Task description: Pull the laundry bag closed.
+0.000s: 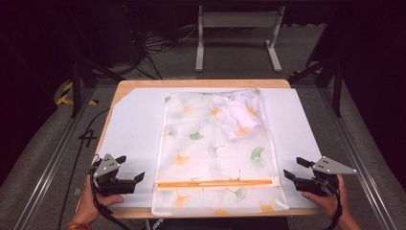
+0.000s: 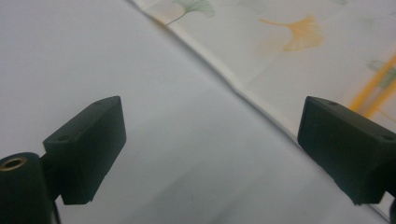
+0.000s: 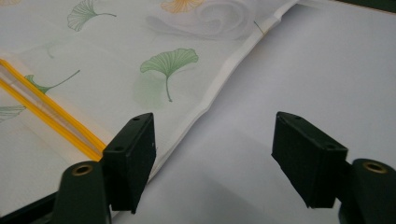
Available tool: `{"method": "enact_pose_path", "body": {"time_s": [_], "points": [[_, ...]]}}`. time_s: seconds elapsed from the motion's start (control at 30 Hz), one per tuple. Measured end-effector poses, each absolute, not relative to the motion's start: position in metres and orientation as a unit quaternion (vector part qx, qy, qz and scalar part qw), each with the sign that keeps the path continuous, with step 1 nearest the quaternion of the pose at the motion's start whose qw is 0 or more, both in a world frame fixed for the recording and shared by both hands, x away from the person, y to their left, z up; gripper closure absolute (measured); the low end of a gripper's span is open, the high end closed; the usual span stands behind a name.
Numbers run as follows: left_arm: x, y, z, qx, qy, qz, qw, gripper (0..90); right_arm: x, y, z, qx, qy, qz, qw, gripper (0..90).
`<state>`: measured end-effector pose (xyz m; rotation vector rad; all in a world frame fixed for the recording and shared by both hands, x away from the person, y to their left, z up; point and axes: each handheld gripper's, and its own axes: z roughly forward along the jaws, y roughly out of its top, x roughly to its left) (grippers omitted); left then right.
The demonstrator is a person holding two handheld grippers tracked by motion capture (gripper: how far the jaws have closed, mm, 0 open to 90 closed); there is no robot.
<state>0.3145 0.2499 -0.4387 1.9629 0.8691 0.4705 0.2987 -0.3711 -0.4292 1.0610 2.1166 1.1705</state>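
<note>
A translucent zip bag [image 1: 210, 153] printed with green and orange ginkgo leaves lies flat in the middle of the table. Its orange zip strip [image 1: 215, 183] runs across near the front edge. A crumpled white cloth [image 1: 237, 112] sits inside the bag at the far right corner. My left gripper [image 1: 130, 168] is open, hovering just left of the bag's front left edge [image 2: 261, 100]. My right gripper [image 1: 296, 168] is open too, just right of the bag's right edge [image 3: 219, 88]. Nothing is between either pair of jaws.
A white sheet [image 1: 129, 124] covers the wooden tabletop [image 1: 143, 84], with bare white areas left and right of the bag. Beyond the table stand a white metal frame [image 1: 237, 28], cables on the floor and black stand legs [image 1: 81, 81].
</note>
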Motion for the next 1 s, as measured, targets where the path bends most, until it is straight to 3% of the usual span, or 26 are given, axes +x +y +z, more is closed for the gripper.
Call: {"method": "enact_pose_path", "body": {"time_s": [0.07, 0.2, 0.3, 0.37, 0.57, 0.63, 0.73, 0.87, 1.0], "points": [[0.312, 0.251, -0.438, 0.792, 0.352, 0.194, 0.46, 14.3, 0.299, -0.37, -0.428, 0.383, 0.78, 0.435, 0.237, 41.0], [0.305, 0.252, -0.439, 0.79, 0.355, 0.198, 0.459, 17.2, 0.301, -0.366, -0.427, 0.381, 0.781, 0.437, 0.233, 42.9], [0.3, 0.254, -0.438, 0.789, 0.352, 0.2, 0.462, 24.5, 0.304, -0.363, -0.427, 0.378, 0.785, 0.434, 0.229, 42.9], [0.297, 0.255, -0.438, 0.79, 0.347, 0.198, 0.465, 34.5, 0.308, -0.359, -0.426, 0.373, 0.788, 0.435, 0.225, 42.9], [0.286, 0.254, -0.438, 0.8, 0.33, 0.197, 0.461, 50.6, 0.312, -0.346, -0.42, 0.36, 0.794, 0.437, 0.221, 47.1], [0.283, 0.253, -0.436, 0.804, 0.322, 0.195, 0.461, 56.0, 0.313, -0.34, -0.418, 0.351, 0.797, 0.441, 0.215, 50.7], [0.279, 0.251, -0.436, 0.814, 0.306, 0.188, 0.457, 71.2, 0.315, -0.329, -0.413, 0.341, 0.802, 0.443, 0.208, 54.9], [0.275, 0.246, -0.437, 0.827, 0.289, 0.179, 0.447, 86.8, 0.316, -0.311, -0.406, 0.317, 0.816, 0.441, 0.195, 66.6], [0.273, 0.242, -0.435, 0.83, 0.282, 0.174, 0.449, 90.0, 0.317, -0.284, -0.396, 0.288, 0.822, 0.456, 0.183, 70.3]]}}
